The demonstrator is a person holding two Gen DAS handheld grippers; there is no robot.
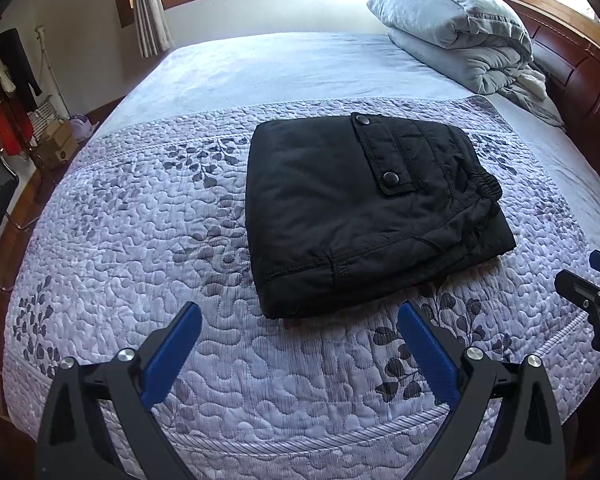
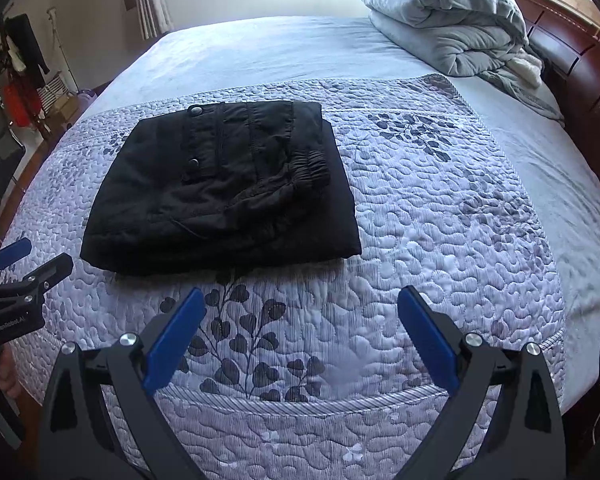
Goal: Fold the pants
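The black pants (image 1: 364, 208) lie folded into a compact rectangle on the quilted bedspread, a snap pocket flap on top and the elastic waistband at the right. They also show in the right wrist view (image 2: 224, 192). My left gripper (image 1: 300, 312) is open and empty, just short of the pants' near edge. My right gripper (image 2: 302, 296) is open and empty, near the bed's front edge, to the right of the pants. The right gripper shows at the right edge of the left wrist view (image 1: 580, 276); the left gripper shows at the left edge of the right wrist view (image 2: 32, 260).
A lilac quilted bedspread (image 1: 140, 248) with leaf prints covers the bed. A folded grey duvet (image 1: 456, 36) sits at the far right by the dark wooden headboard (image 1: 580, 76). Clothes racks and boxes (image 1: 16, 120) stand left of the bed.
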